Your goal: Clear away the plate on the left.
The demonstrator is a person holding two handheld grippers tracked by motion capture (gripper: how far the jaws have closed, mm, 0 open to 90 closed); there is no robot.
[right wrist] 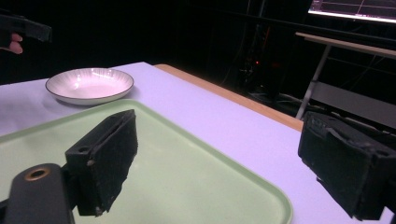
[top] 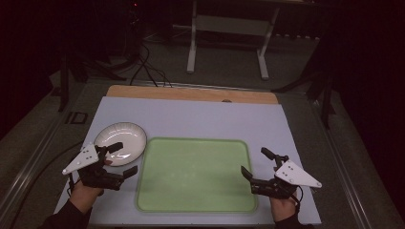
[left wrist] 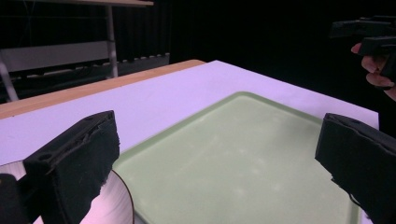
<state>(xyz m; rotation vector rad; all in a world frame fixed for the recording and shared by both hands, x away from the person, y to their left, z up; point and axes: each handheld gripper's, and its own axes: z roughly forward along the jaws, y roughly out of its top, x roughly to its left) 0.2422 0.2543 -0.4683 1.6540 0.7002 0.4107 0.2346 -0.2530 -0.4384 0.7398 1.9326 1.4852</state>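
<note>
A pale green tray (top: 196,174) lies in the middle of the white table mat, and its surface (left wrist: 243,172) (right wrist: 187,177) is bare. A white plate (top: 128,136) (right wrist: 91,84) rests just left of the tray; its rim (left wrist: 123,196) peeks out beside my left jaw. My left gripper (top: 122,159) hovers over the plate's near edge, open and empty. My right gripper (top: 257,163) (right wrist: 219,154) hangs at the tray's right edge, open with nothing between the jaws. The left gripper view has the right gripper (left wrist: 366,35) far off, held by a hand.
The white mat (top: 191,114) covers a wooden tabletop whose far edge (top: 191,93) shows as a tan strip. Beyond it stand a white table frame (top: 229,43), cables (top: 148,71) and dark stands on the floor.
</note>
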